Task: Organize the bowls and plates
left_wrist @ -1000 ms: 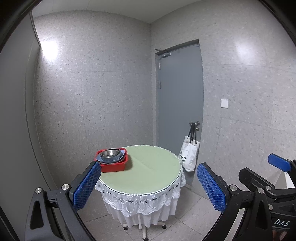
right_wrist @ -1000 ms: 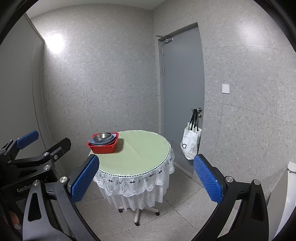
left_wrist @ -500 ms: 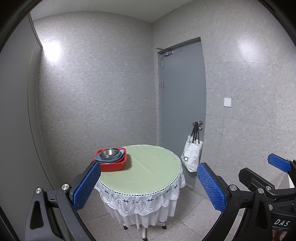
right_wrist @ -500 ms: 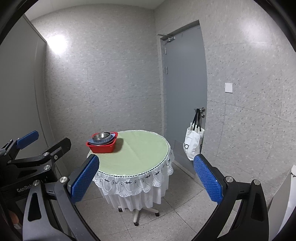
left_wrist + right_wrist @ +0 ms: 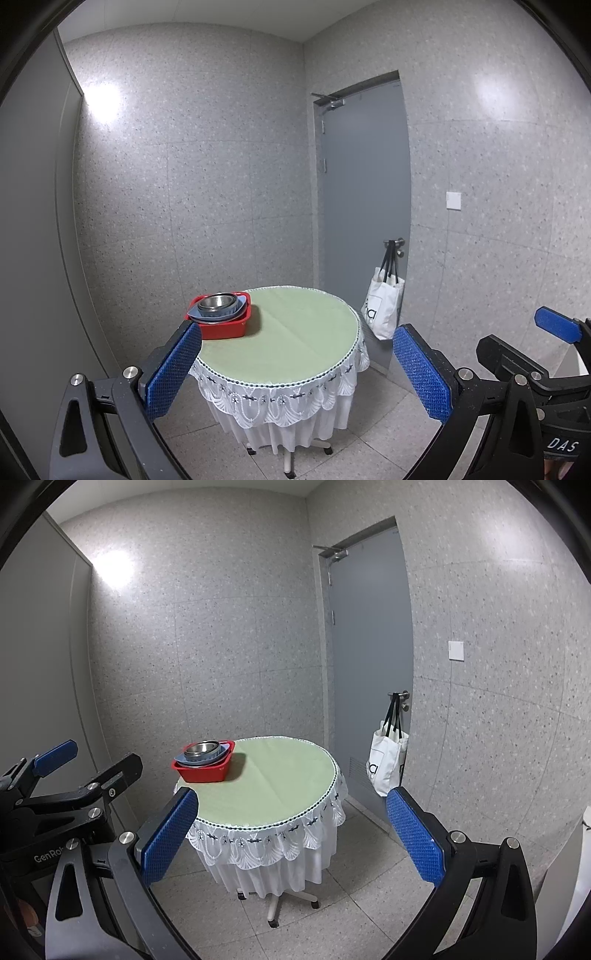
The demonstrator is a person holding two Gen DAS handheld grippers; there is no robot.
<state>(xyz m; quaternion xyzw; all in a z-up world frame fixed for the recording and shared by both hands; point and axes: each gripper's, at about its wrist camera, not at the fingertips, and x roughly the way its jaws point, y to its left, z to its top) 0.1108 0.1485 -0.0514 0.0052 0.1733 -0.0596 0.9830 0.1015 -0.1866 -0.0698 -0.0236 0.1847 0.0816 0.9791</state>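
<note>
Your left gripper [image 5: 295,365] stands with its blue-padded fingers [image 5: 173,373] spread wide, holding nothing and touching nothing. Your right gripper [image 5: 291,838] is the same: its fingers [image 5: 415,840] are set far apart with only air between them. Both hang well short of the round table [image 5: 291,347], which sits ahead of them and fills the gap between the pads in each wrist view.

The red bin [image 5: 223,326] rests on the table's far left part, just beyond your left gripper's left pad. Inside it lies a blue plate [image 5: 218,315] with a metal bowl [image 5: 217,302] stacked on top. The green cloth [image 5: 280,779] to the right of the bin is bare.

Writing: "DAS" shows on the right gripper's body seen from the left wrist, and "GenRo", cut off, on the left gripper's body seen from the right wrist. The white tote bag [image 5: 386,762] hanging from the door handle [image 5: 400,696], ahead and right of both grippers, carries dark lettering too small to read.
</note>
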